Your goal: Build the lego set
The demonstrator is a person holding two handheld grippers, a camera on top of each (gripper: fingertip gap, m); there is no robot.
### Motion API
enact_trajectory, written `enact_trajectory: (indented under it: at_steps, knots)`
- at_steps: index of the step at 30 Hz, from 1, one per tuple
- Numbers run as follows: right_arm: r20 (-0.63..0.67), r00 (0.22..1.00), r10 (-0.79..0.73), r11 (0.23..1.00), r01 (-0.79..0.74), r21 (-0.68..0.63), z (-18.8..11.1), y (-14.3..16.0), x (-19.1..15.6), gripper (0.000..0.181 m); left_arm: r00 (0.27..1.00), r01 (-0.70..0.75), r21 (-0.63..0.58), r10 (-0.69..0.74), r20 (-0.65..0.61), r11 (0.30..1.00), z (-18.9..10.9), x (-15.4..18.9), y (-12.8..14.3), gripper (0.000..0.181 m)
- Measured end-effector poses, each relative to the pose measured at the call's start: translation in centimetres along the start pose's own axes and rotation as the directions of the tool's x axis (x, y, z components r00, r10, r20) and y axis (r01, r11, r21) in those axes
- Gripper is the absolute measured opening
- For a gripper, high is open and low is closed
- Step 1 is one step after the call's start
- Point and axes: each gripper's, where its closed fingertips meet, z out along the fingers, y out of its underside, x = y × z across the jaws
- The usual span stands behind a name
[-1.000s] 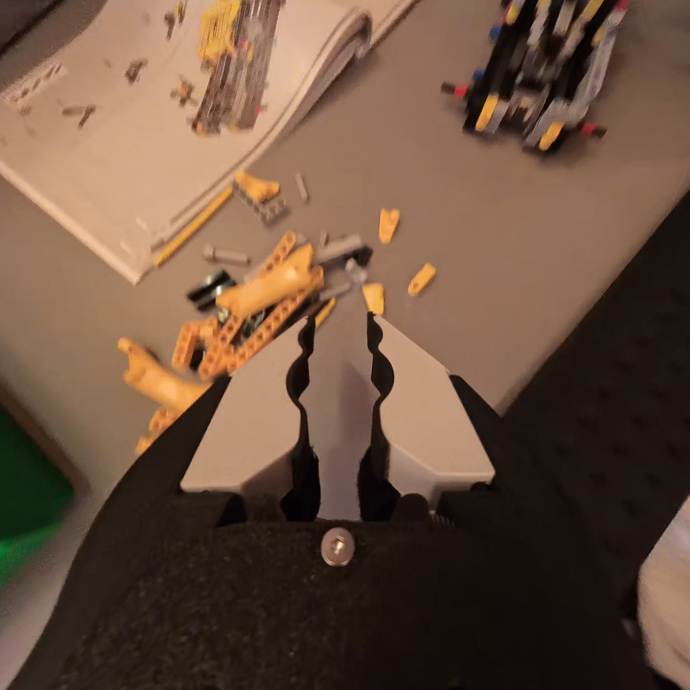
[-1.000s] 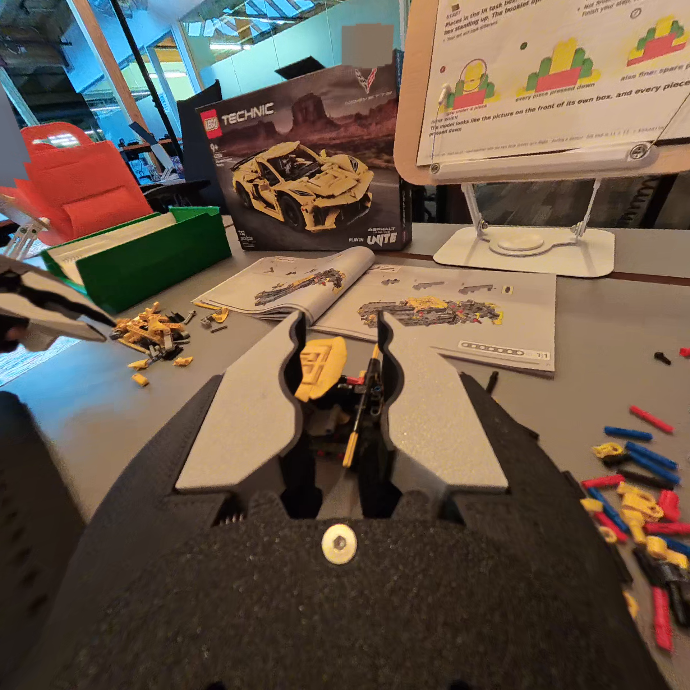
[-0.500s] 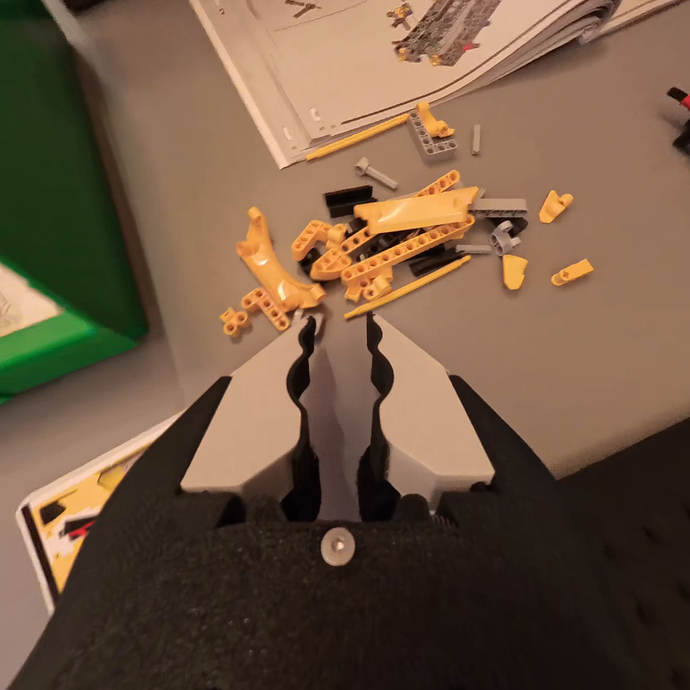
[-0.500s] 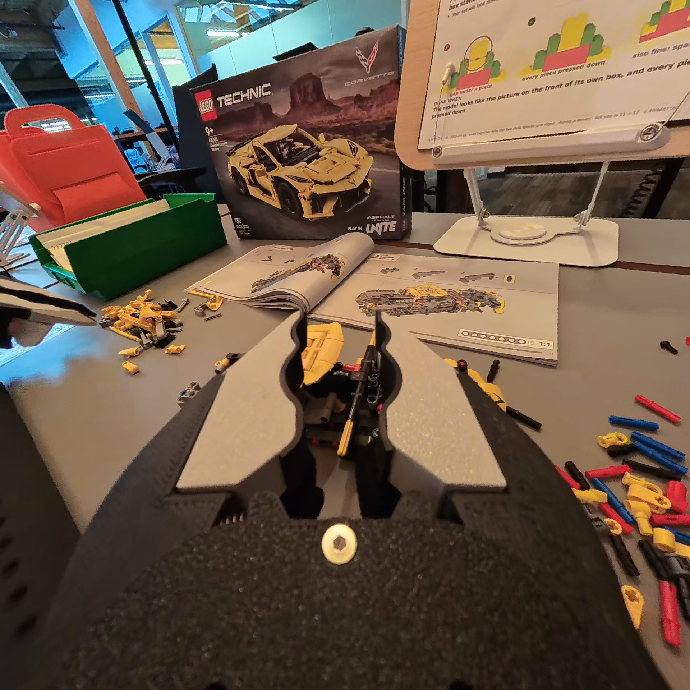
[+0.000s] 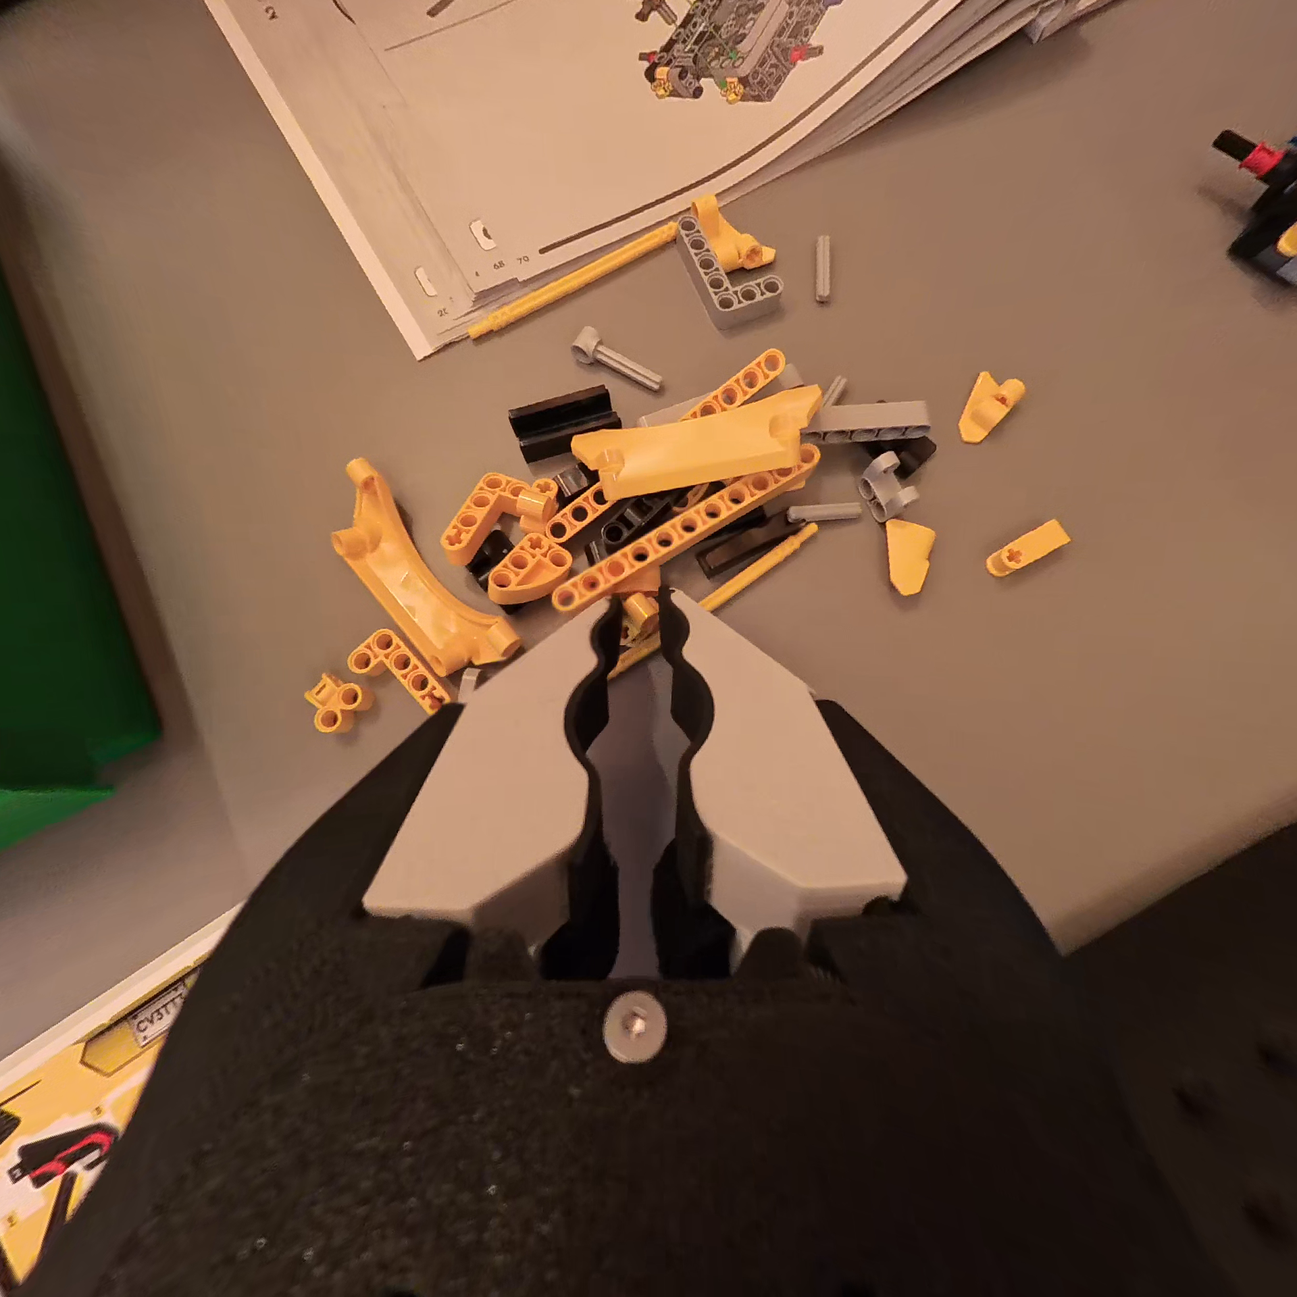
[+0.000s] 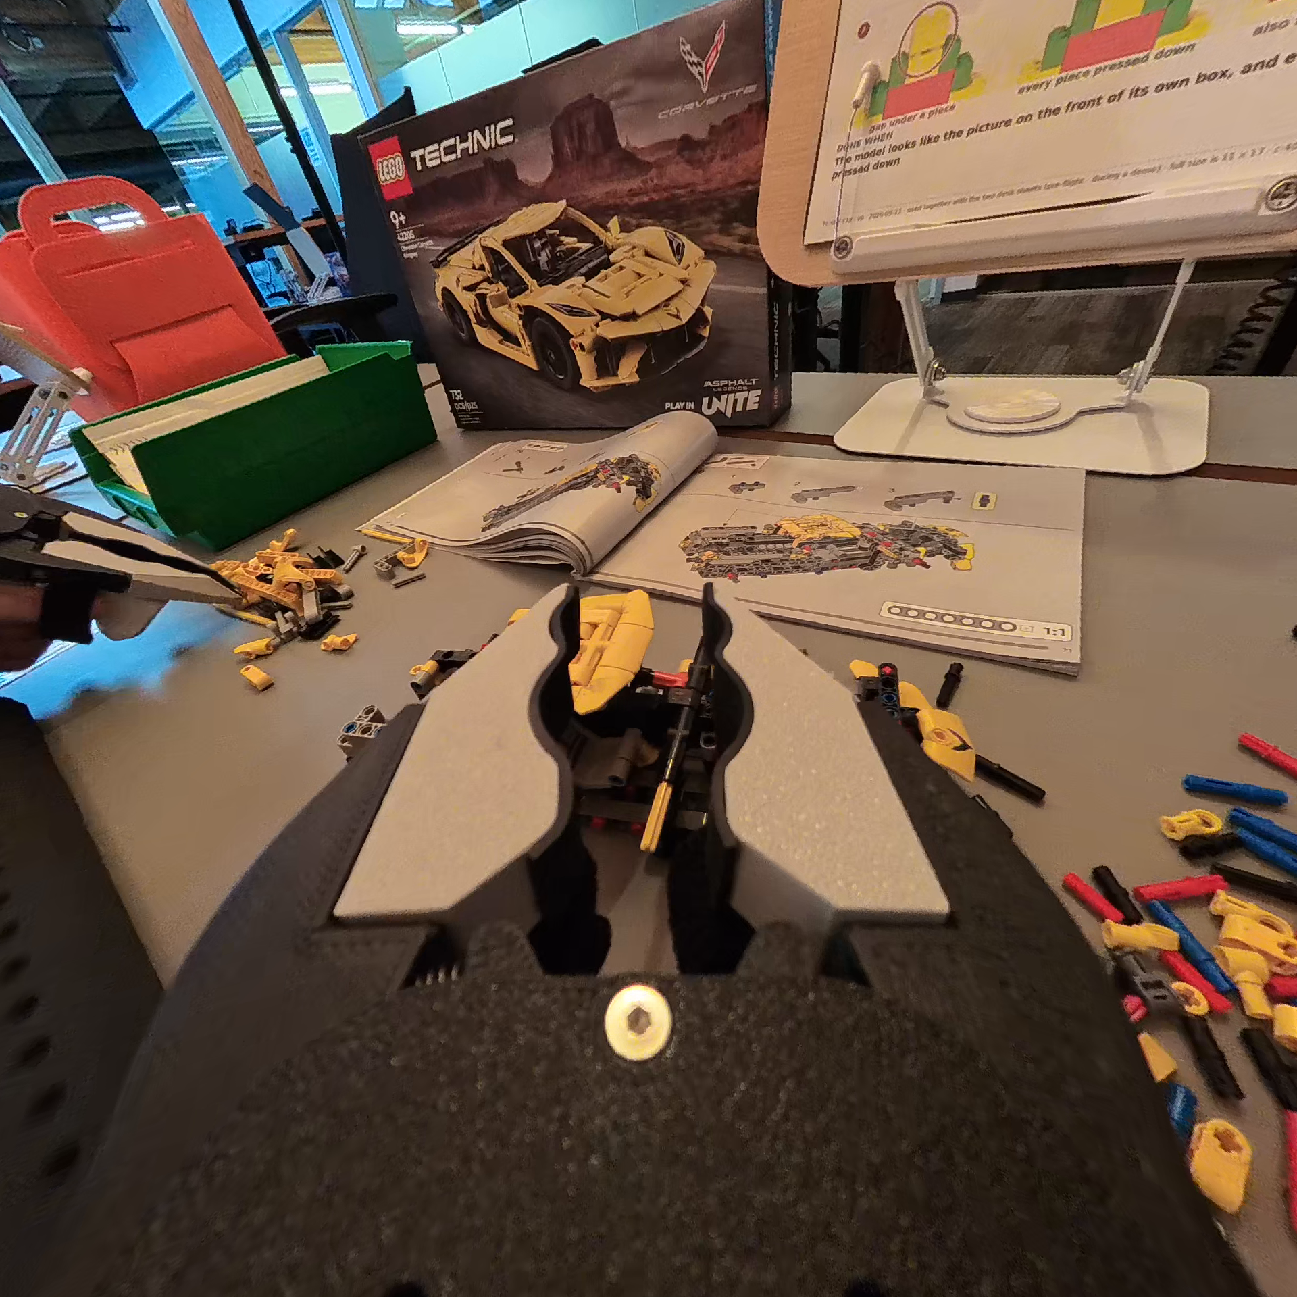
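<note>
A half-built car frame [image 6: 632,730] is held in the right claw [image 6: 639,610] at the table's [image 5: 982,702] centre. A small yellow piece [image 5: 637,609] is pinched by the narrow left claw [image 5: 635,614] at the far-left pile of loose parts [image 5: 667,491]; much assembly apparently remains.

Left wrist view: dim, warm amber cast; table [image 5: 982,737] evenly lit, soft short shadows under loose pieces [image 5: 674,484]. Green bin [image 5: 63,561] at left edge smeared by motion blur. Right wrist view: brighter, cooler; daylight from windows [image 6: 337,77] at upper left. Left gripper [image 6: 231,596] slightly blurred. Wide-angle bending toward the frame edges in both.
</note>
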Motion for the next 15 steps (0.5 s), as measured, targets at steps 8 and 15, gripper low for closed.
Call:
enact_trajectory:
  at_steps: [8,15]
  knots:
    - [0.016,1.0,0.011,1.0,-0.011,0.003,0.0,-0.1,-0.2,0.033,0.937,0.296,0.125,-0.263,-0.23,0.947,-3.3,-0.7,-2.4,0.009]
    - [0.015,1.0,-0.018,1.0,0.018,0.006,0.1,-0.2,-0.4,0.033,0.906,0.008,0.123,0.045,-0.42,0.992,-3.2,10.9,-6.5,0.009]
